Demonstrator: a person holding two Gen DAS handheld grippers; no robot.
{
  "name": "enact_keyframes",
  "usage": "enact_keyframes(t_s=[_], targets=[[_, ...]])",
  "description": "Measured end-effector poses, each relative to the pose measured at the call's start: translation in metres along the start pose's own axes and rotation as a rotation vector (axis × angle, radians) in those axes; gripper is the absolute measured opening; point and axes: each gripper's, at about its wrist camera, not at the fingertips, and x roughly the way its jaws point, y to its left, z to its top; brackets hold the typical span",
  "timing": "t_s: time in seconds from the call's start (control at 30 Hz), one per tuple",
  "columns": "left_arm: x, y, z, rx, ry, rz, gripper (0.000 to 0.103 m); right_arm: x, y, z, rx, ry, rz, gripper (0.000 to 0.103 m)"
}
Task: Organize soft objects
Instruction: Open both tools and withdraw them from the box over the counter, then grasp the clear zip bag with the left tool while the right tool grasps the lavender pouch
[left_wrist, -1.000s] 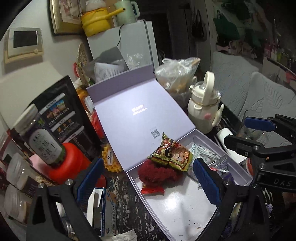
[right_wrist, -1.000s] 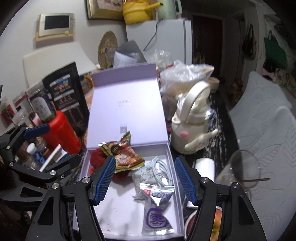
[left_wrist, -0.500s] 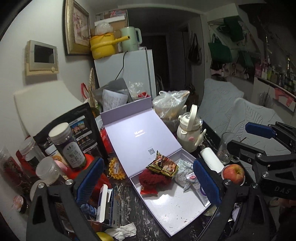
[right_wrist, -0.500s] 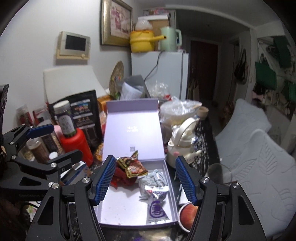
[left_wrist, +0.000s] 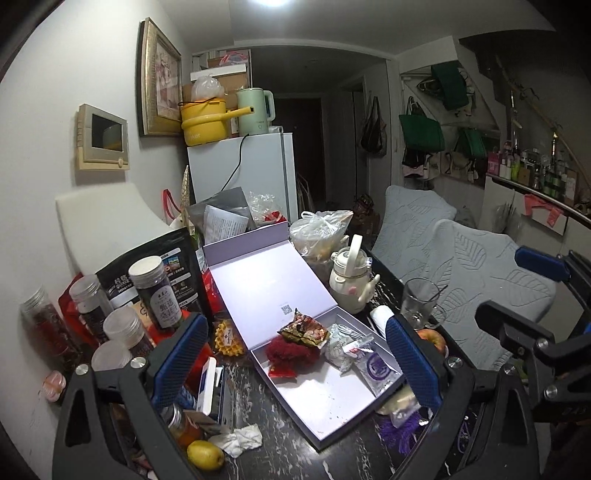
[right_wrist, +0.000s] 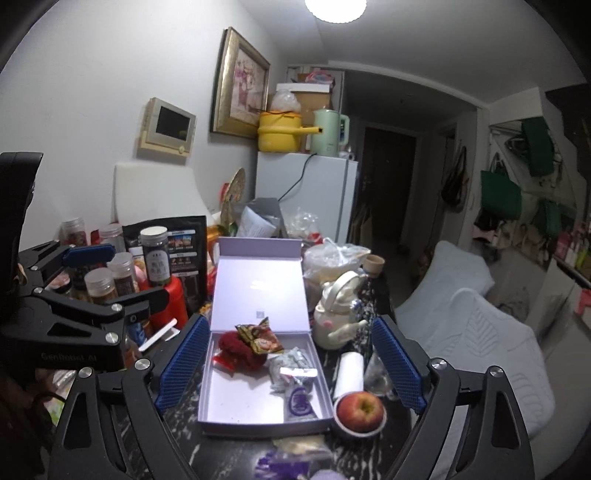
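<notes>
An open lilac box lies on the dark marble table with its lid up. Inside are a red fluffy thing, a brown snack packet, a pale grey packet and a clear sachet with a purple print. My left gripper is open and empty, held above and back from the box. My right gripper is open and empty, also back from the box. A purple soft thing lies in front of the box.
Jars and a red canister crowd the table's left. A cream teapot, a white roll, a glass and an apple in a bowl stand right of the box. A lemon and crumpled paper lie near.
Both grippers have pulled back and up from the box, so the whole table and room now show. The box's contents have not moved. Both stay open.
</notes>
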Motion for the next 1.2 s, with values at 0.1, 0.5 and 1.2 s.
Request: enact_keyframes(t_s=[0.1, 0.5, 1.2], targets=[[-0.012, -0.002, -0.007, -0.010, -0.004, -0.012, 0.099, -0.016, 0.002, -0.012, 0.012, 0.002, -0.015, 0.093], [-0.043, -0.021, -0.052, -0.003, 0.017, -0.073, 0.099, -0.062, 0.015, -0.064, 0.036, 0.010, -0.047, 0.095], [-0.014, -0.056, -0.151, 0.001, 0.180, -0.222, 0.099, -0.070, 0.013, -0.167, 0.137, 0.133, -0.117, 0.095]])
